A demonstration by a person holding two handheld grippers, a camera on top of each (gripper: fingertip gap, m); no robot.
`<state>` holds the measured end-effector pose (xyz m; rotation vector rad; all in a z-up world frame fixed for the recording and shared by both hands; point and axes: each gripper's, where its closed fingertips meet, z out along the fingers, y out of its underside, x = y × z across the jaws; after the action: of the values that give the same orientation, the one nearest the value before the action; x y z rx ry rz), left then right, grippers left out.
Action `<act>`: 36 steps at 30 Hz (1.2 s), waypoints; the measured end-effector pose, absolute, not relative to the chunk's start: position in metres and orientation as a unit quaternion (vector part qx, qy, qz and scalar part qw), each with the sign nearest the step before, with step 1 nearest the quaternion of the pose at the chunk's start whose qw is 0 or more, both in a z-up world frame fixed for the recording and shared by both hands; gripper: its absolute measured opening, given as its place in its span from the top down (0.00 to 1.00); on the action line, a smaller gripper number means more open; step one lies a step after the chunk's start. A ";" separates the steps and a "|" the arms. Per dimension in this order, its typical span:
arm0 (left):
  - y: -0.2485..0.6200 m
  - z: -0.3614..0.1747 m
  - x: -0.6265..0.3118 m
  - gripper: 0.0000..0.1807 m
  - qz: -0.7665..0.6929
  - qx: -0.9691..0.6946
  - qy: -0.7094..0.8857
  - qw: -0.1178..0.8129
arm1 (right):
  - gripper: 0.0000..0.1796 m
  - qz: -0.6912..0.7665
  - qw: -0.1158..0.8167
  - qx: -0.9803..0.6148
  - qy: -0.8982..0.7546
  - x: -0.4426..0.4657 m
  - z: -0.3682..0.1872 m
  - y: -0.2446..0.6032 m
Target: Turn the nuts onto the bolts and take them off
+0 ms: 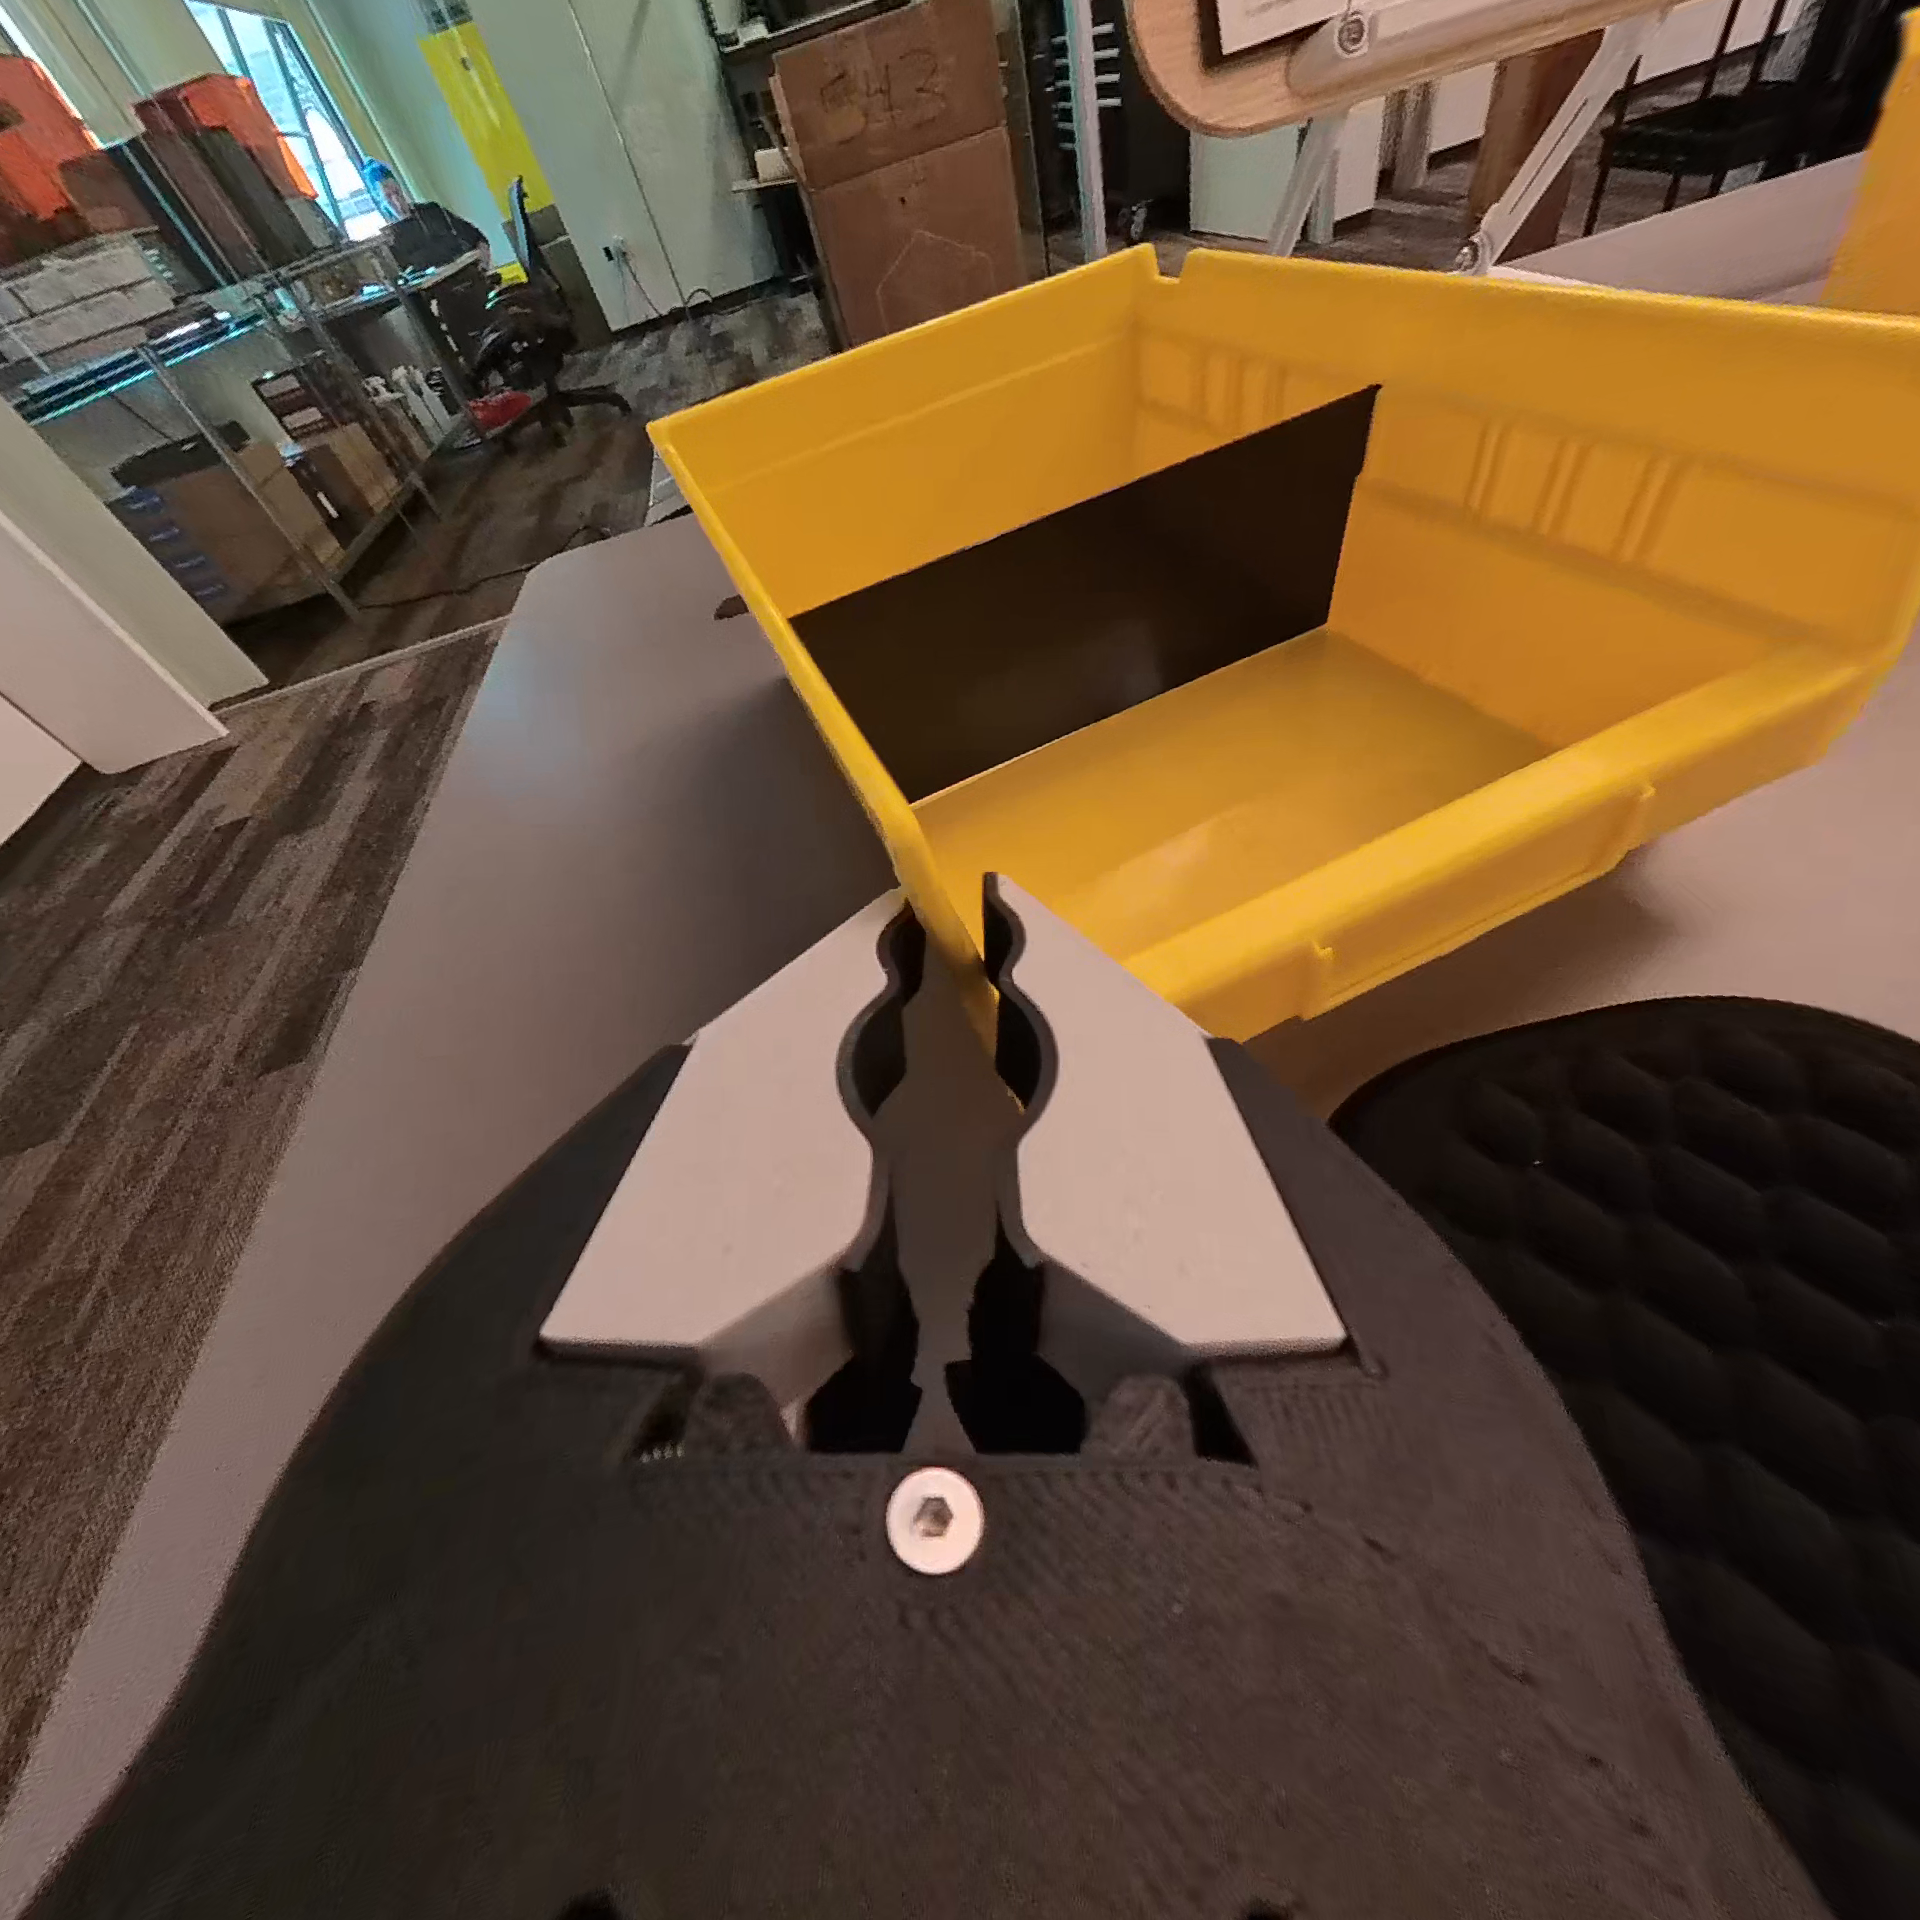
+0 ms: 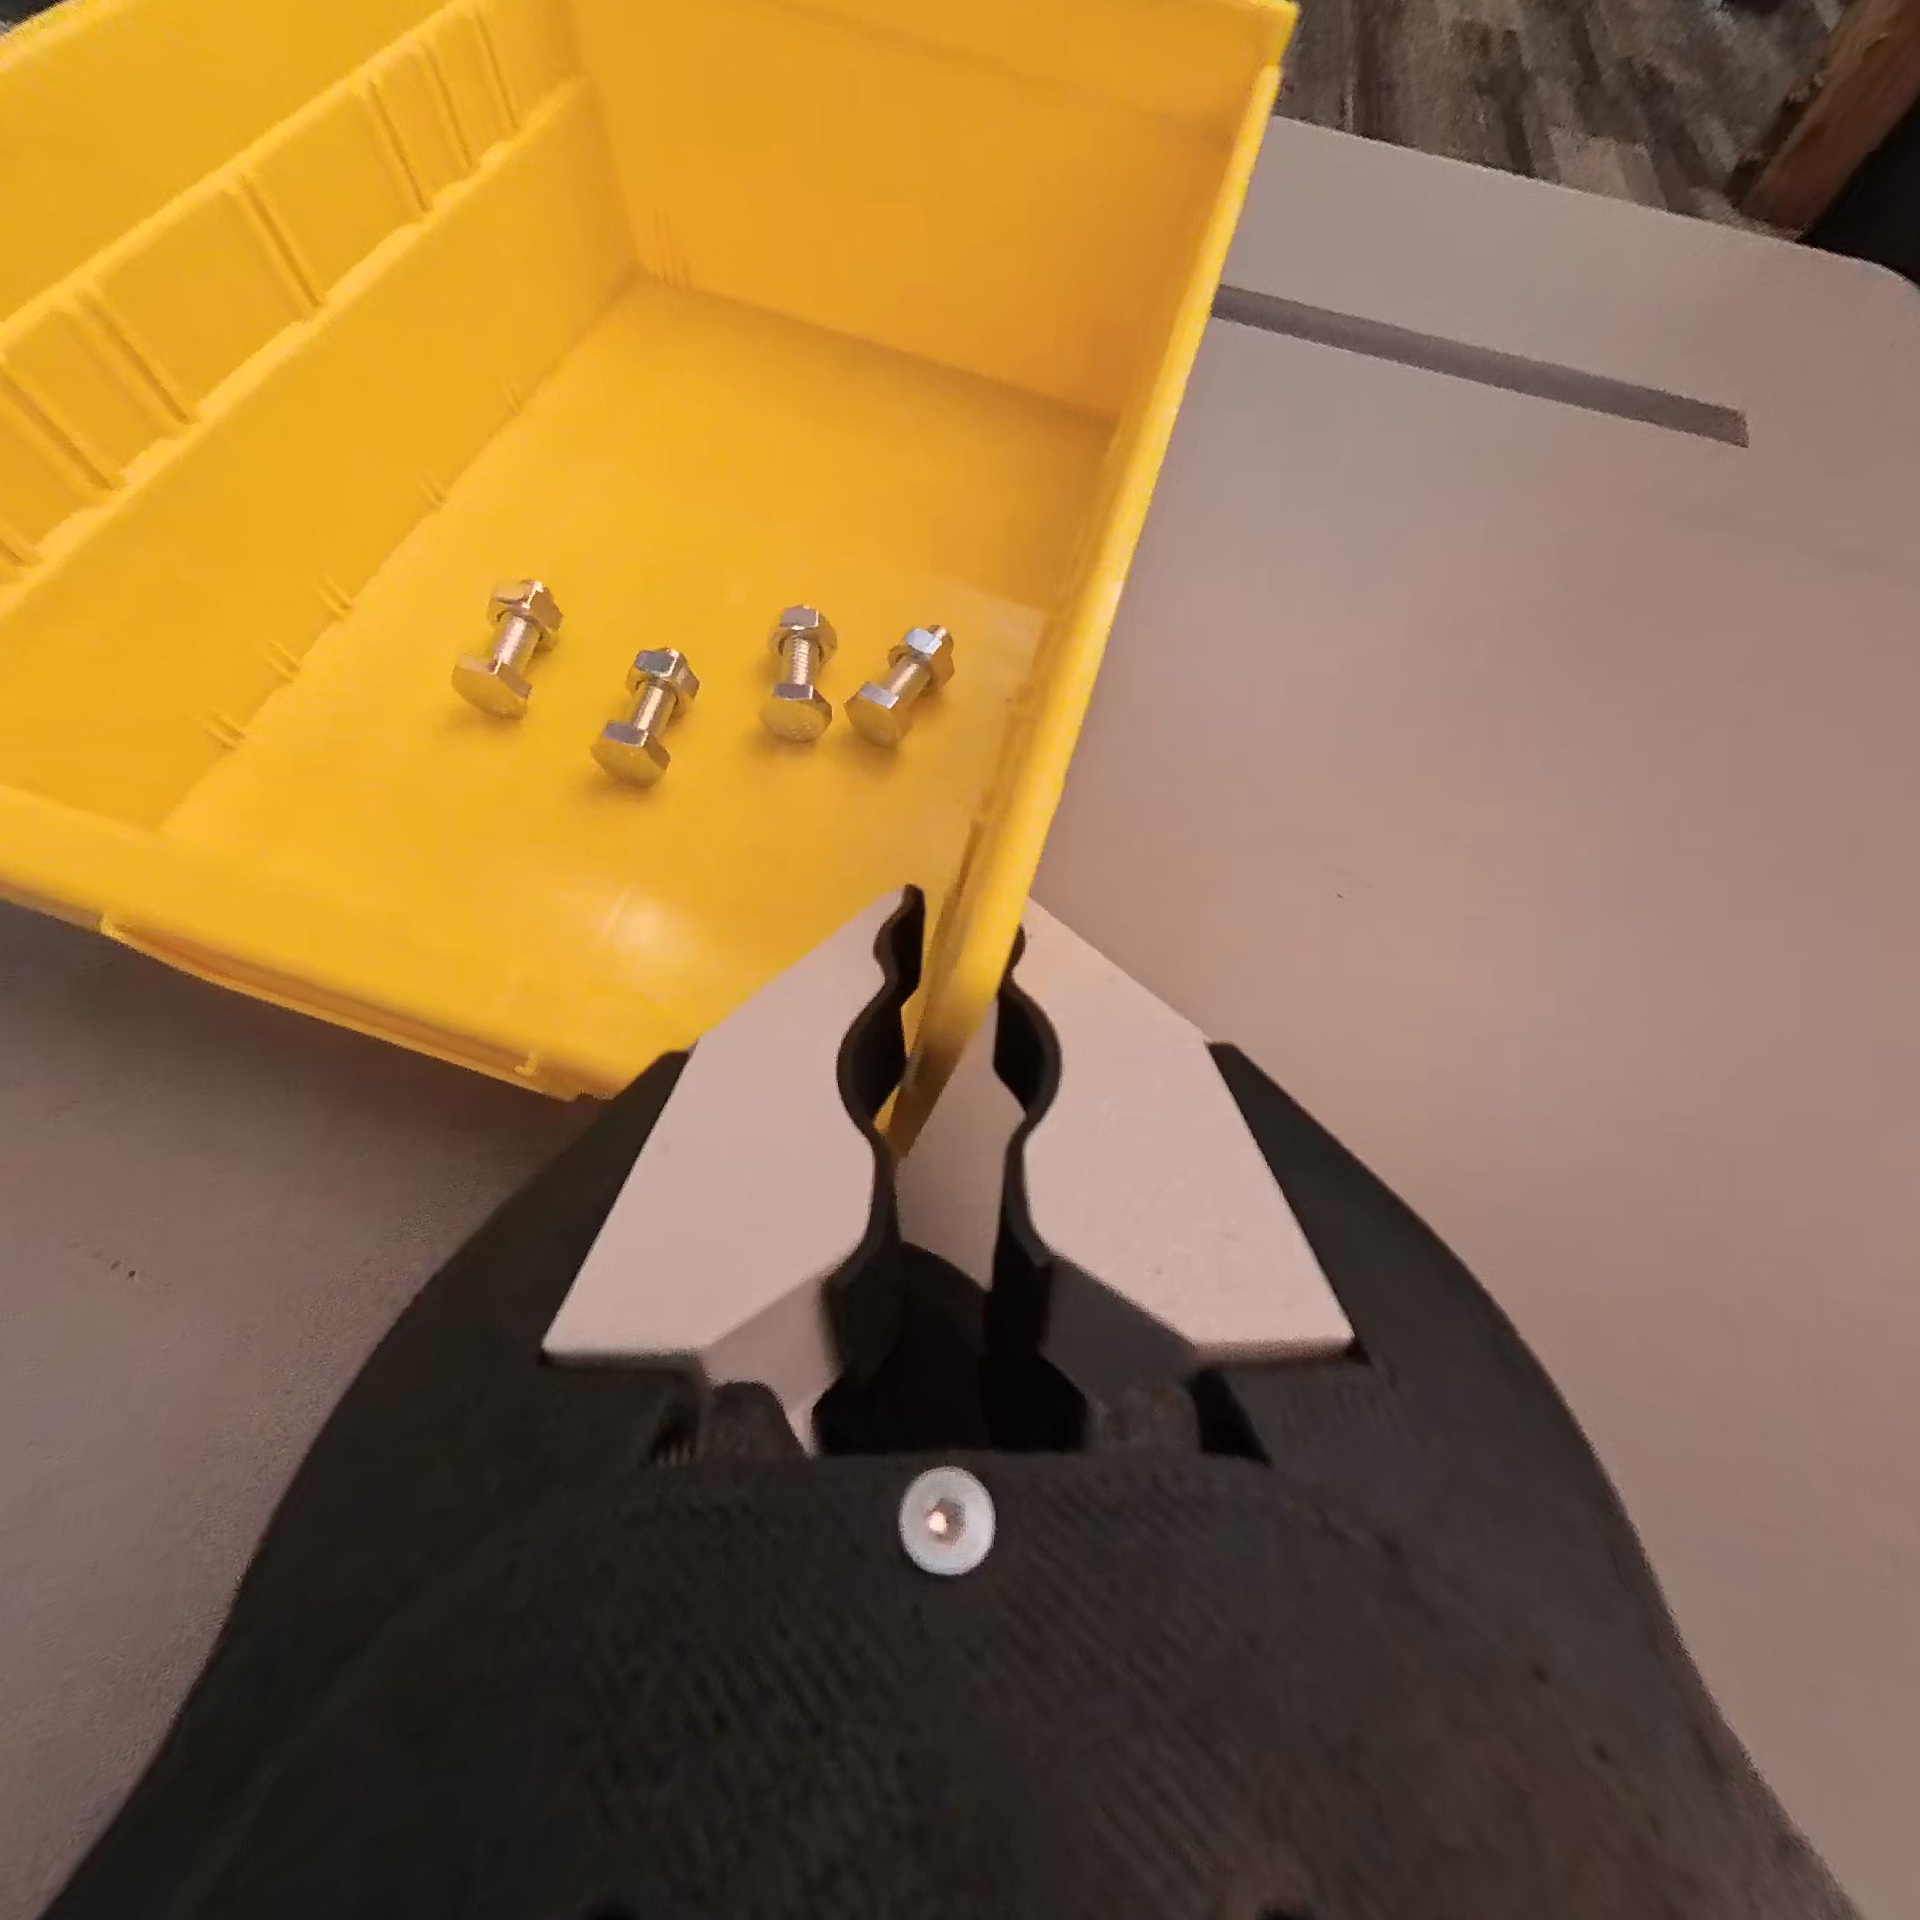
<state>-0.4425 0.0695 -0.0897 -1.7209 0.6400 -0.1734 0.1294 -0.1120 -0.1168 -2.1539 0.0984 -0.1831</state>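
Observation:
In the right wrist view several brass-coloured bolts, each with a nut threaded on it (image 2: 644,717), lie in a row on the floor of a yellow bin (image 2: 831,156). My right gripper (image 2: 966,935) is shut on that bin's right side wall near its front corner. In the left wrist view my left gripper (image 1: 951,914) is shut on the left side wall of a yellow bin (image 1: 1455,312) with a black divider (image 1: 1091,603). The compartment in front of the divider holds nothing. I cannot tell whether both views show the same bin.
The bins stand on a grey table (image 2: 1455,727) with a dark slot (image 2: 1486,374) at the far right. A black mesh pad (image 1: 1662,1299) lies at the right of my left gripper. The table's left edge (image 1: 457,831) drops to carpet. A person (image 1: 426,234) sits far back. Some 60 cm of space lies between my two pairs of fingers.

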 end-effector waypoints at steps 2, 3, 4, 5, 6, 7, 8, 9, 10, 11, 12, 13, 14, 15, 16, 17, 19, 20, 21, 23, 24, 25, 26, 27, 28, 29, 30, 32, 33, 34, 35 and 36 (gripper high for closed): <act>0.068 -0.090 -0.439 0.95 -0.074 -0.740 0.286 0.604 | 0.95 -0.085 0.460 -0.884 0.023 0.120 -0.117 -0.107; 0.068 -0.090 -0.437 0.95 -0.073 -0.738 0.291 0.604 | 0.95 -0.088 0.457 -0.885 0.015 0.116 -0.117 -0.105; 0.068 -0.090 -0.434 0.94 -0.074 -0.737 0.296 0.603 | 0.94 -0.087 0.455 -0.886 0.011 0.112 -0.117 -0.102; 0.068 -0.090 -0.431 0.94 -0.076 -0.735 0.301 0.602 | 0.94 -0.082 0.454 -0.887 0.009 0.106 -0.117 -0.099; 0.067 -0.090 -0.427 0.94 -0.080 -0.733 0.308 0.602 | 0.94 -0.079 0.453 -0.888 0.003 0.101 -0.117 -0.097; 0.065 -0.091 -0.422 0.94 -0.081 -0.729 0.318 0.601 | 0.93 -0.080 0.453 -0.888 -0.004 0.095 -0.117 -0.094; 0.064 -0.091 -0.419 0.93 -0.079 -0.725 0.328 0.601 | 0.93 -0.084 0.452 -0.888 -0.009 0.091 -0.117 -0.092; 0.062 -0.091 -0.415 0.93 -0.076 -0.720 0.337 0.602 | 0.93 -0.087 0.452 -0.888 -0.013 0.087 -0.117 -0.090; 0.060 -0.092 -0.411 0.92 -0.075 -0.716 0.347 0.602 | 0.93 -0.088 0.452 -0.887 -0.018 0.082 -0.117 -0.088; 0.059 -0.092 -0.407 0.92 -0.075 -0.711 0.356 0.602 | 0.93 -0.088 0.454 -0.887 -0.021 0.078 -0.117 -0.086; 0.058 -0.092 -0.404 0.92 -0.077 -0.707 0.362 0.602 | 0.93 -0.085 0.456 -0.885 -0.022 0.074 -0.117 -0.084; 0.056 -0.092 -0.401 0.92 -0.080 -0.705 0.366 0.602 | 0.93 -0.081 0.458 -0.885 -0.024 0.070 -0.117 -0.082; 0.055 -0.092 -0.399 0.91 -0.084 -0.704 0.369 0.602 | 0.93 -0.079 0.459 -0.884 -0.027 0.066 -0.117 -0.081; 0.055 -0.093 -0.397 0.91 -0.087 -0.702 0.371 0.601 | 0.93 -0.078 0.459 -0.884 -0.030 0.064 -0.117 -0.080; 0.054 -0.093 -0.395 0.91 -0.090 -0.701 0.373 0.601 | 0.93 -0.078 0.458 -0.885 -0.033 0.062 -0.117 -0.078; 0.054 -0.093 -0.393 0.91 -0.093 -0.700 0.375 0.600 | 0.93 -0.080 0.456 -0.886 -0.041 0.060 -0.117 -0.077; 0.053 -0.093 -0.391 0.91 -0.100 -0.698 0.379 0.599 | 0.92 -0.076 0.452 -0.886 -0.061 0.054 -0.117 -0.074; 0.052 -0.093 -0.390 0.91 -0.103 -0.697 0.381 0.598 | 0.92 -0.069 0.454 -0.886 -0.069 0.051 -0.117 -0.072; 0.051 -0.093 -0.389 0.91 -0.105 -0.696 0.383 0.598 | 0.92 -0.062 0.455 -0.885 -0.074 0.048 -0.117 -0.070; 0.050 -0.093 -0.388 0.91 -0.108 -0.693 0.388 0.598 | 0.91 -0.051 0.457 -0.884 -0.081 0.044 -0.117 -0.068; 0.049 -0.093 -0.387 0.90 -0.109 -0.691 0.390 0.598 | 0.91 -0.046 0.459 -0.883 -0.086 0.043 -0.117 -0.067; 0.048 -0.093 -0.386 0.90 -0.112 -0.690 0.393 0.598 | 0.90 -0.040 0.460 -0.883 -0.088 0.042 -0.117 -0.067; 0.047 -0.093 -0.385 0.90 -0.116 -0.689 0.394 0.597 | 0.90 -0.032 0.461 -0.883 -0.087 0.042 -0.117 -0.066; 0.046 -0.093 -0.385 0.90 -0.120 -0.688 0.395 0.597 | 0.90 -0.025 0.461 -0.883 -0.086 0.042 -0.117 -0.066; 0.046 -0.093 -0.384 0.90 -0.121 -0.687 0.398 0.596 | 0.90 -0.020 0.462 -0.882 -0.088 0.041 -0.117 -0.067; 0.045 -0.093 -0.383 0.90 -0.122 -0.685 0.401 0.596 | 0.89 -0.016 0.462 -0.882 -0.092 0.041 -0.117 -0.067; 0.044 -0.093 -0.383 0.90 -0.122 -0.684 0.404 0.596 | 0.89 -0.010 0.462 -0.882 -0.094 0.041 -0.117 -0.067; 0.041 -0.093 -0.380 0.90 -0.124 -0.679 0.413 0.595 | 0.88 0.015 0.456 -0.886 -0.082 0.039 -0.118 -0.069; 0.040 -0.093 -0.380 0.90 -0.124 -0.677 0.416 0.595 | 0.85 0.026 0.454 -0.888 -0.068 0.039 -0.116 -0.070; 0.039 -0.093 -0.379 0.90 -0.125 -0.675 0.418 0.595 | 0.79 0.030 0.464 -0.884 -0.051 0.042 -0.110 -0.072; 0.038 -0.093 -0.379 0.90 -0.127 -0.674 0.420 0.594 | 0.74 0.027 0.487 -0.872 -0.036 0.045 -0.098 -0.073; 0.038 -0.093 -0.379 0.90 -0.128 -0.673 0.422 0.594 | 0.72 0.013 0.518 -0.855 -0.021 0.048 -0.080 -0.074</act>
<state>-0.3785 0.0376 -0.0927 -1.5628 0.9816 -0.2969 0.0482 -0.0741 -0.0798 -2.0507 -0.0502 0.0324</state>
